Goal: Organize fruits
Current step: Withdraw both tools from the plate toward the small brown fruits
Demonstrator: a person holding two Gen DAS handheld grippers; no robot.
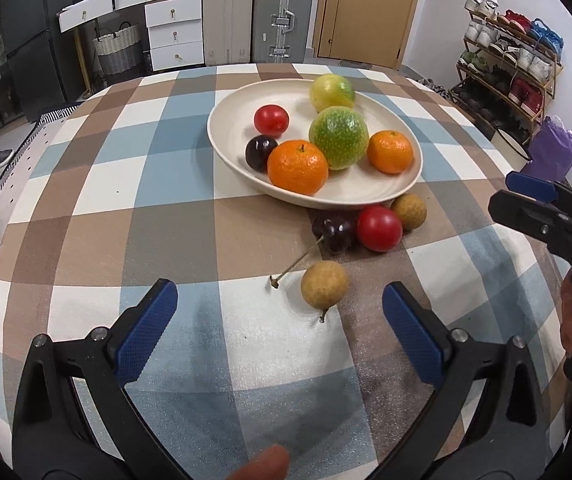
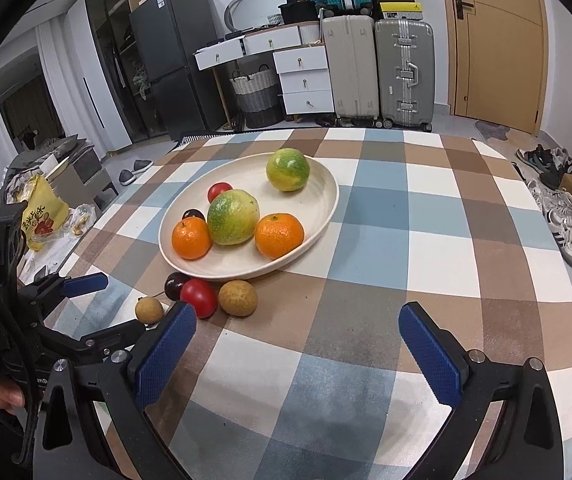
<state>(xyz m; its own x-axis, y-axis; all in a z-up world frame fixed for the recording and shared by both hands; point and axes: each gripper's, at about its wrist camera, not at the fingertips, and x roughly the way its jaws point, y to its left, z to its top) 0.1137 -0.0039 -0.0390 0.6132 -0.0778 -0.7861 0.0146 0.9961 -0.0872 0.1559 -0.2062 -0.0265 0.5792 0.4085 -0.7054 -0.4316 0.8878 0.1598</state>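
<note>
- Left wrist view: the left gripper [image 1: 280, 304] hangs low over the checked tablecloth [image 1: 98, 184], jaws spread wide and holding nothing.
- Just ahead of its fingertips sits a tan, rough-skinned longan [image 1: 324, 288], short stem pointing toward the camera, resting on the cloth between the two blue pads [image 1: 146, 332] but touching neither.
- Behind it lies a dark cherry [image 1: 334, 232] with a long thin stem trailing toward the longan, a glossy cherry tomato [image 1: 379, 227] pressed beside it, and a second longan [image 1: 409, 211] tucked against the plate's rim.
- The cream plate [image 1: 366, 192] carries two bright tangerines [image 1: 298, 167], two mottled green-yellow round fruits [image 1: 339, 137], a red tomato [image 1: 271, 120] and a dark cherry [image 1: 260, 153].
- At the right edge the right gripper [image 1: 534, 196] shows one blue tip; from here you can't tell how far its jaws stand apart.
- Right wrist view: the right gripper [image 2: 298, 340] hovers above bare cloth, jaws wide apart, empty, with the plate [image 2: 318, 216] well ahead and to its left.
- The loose fruit cluster sits at the plate's near rim: cherry [image 2: 174, 284], cherry tomato [image 2: 199, 298], longan [image 2: 238, 298], all touching.
- The lone longan [image 2: 149, 310] lies apart on the left, near the left gripper's blue tip [image 2: 86, 284].
</note>
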